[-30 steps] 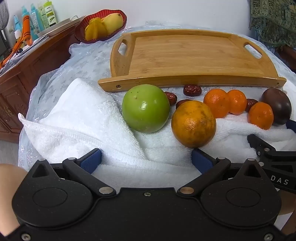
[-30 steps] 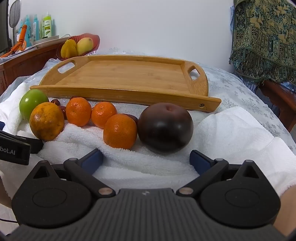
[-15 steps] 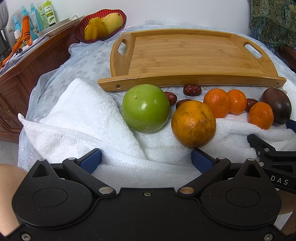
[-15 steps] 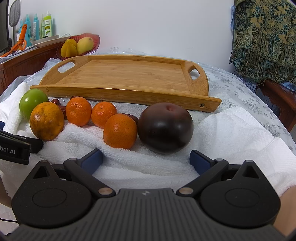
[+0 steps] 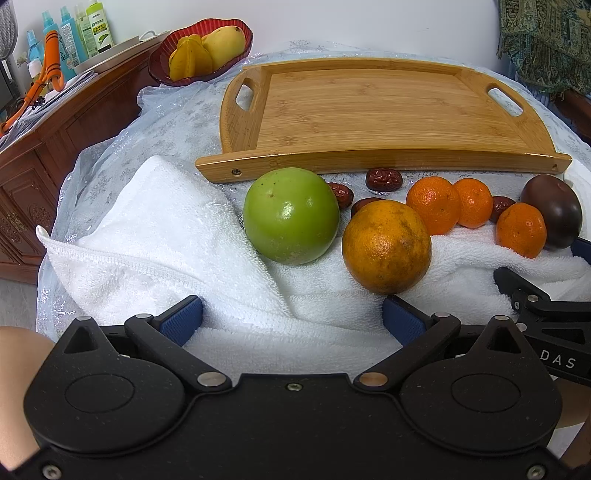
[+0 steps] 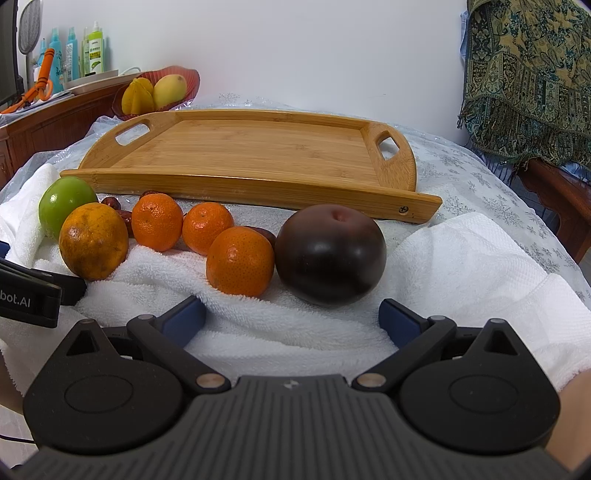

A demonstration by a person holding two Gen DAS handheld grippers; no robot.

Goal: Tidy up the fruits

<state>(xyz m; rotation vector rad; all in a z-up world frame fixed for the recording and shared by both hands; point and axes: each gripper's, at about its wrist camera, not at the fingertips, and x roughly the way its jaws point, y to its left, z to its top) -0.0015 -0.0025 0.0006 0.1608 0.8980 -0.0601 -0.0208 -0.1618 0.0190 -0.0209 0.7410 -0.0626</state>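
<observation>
A green apple [image 5: 291, 215], a large orange [image 5: 386, 246], three small mandarins [image 5: 436, 205], a dark plum [image 5: 554, 216] and several red dates [image 5: 383, 179] lie in a row on a white towel [image 5: 155, 236], in front of an empty bamboo tray [image 5: 369, 107]. My left gripper [image 5: 291, 321] is open and empty, just short of the apple and the orange. My right gripper [image 6: 291, 317] is open and empty, just short of the plum [image 6: 330, 254] and the nearest mandarin [image 6: 240, 261]. The tray also shows in the right wrist view [image 6: 258, 151].
A red bowl with yellow fruit [image 5: 207, 48] stands behind the tray at the left. A wooden cabinet [image 5: 48, 140] with bottles [image 5: 74, 33] is at the far left. A patterned cloth [image 6: 528, 74] hangs at the right over dark furniture.
</observation>
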